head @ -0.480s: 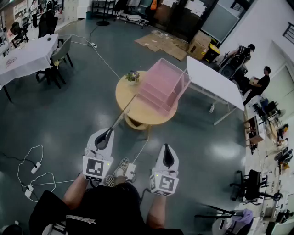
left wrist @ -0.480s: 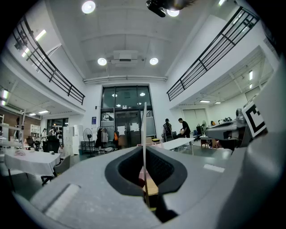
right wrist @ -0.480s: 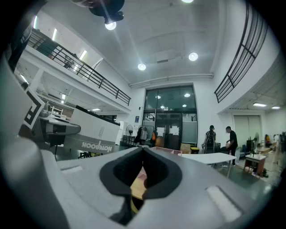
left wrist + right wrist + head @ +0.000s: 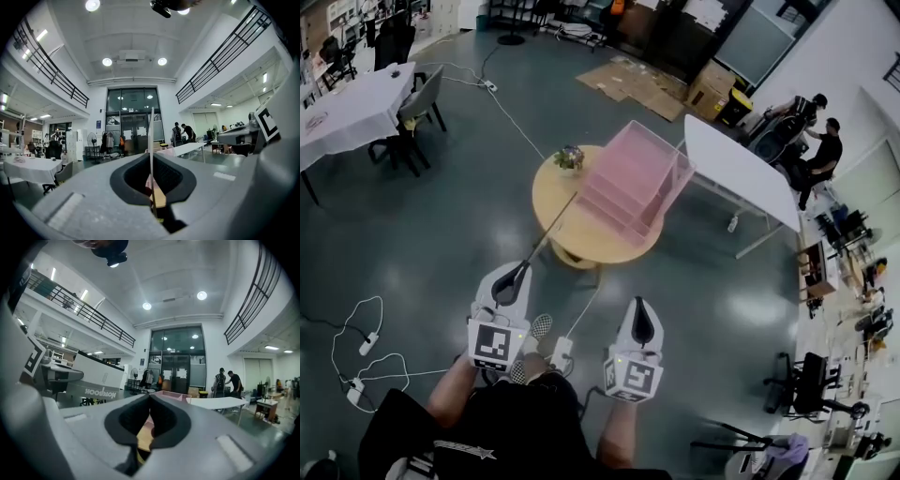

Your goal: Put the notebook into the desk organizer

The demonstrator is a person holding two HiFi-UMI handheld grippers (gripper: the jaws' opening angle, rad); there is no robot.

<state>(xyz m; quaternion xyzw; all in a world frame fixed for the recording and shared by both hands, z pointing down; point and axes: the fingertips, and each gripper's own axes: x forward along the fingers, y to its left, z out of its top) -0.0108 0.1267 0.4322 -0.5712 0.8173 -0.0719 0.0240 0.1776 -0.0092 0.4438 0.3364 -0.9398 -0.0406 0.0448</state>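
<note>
While still closing on the round table at 12 o'clock, logged only small changes against half a second back: slight leftward drift of that table in the head view, one shoe swung ahead at 6 o'clock. Read as mid-stride, approach unfinished. Pink desk organizer on the table's 2 o'clock side, small plant at its 11 o'clock edge, both unmoved on the wood. Notebook edge-on, a thin sliver pointing toward 1 o'clock, well apart from the organizer. Left gripper at 7 o'clock, jaws clamped on the notebook's near edge as before. Right gripper at 5 o'clock, jaws together on nothing. Insertion yet to begin; judged to need more steps first.
</note>
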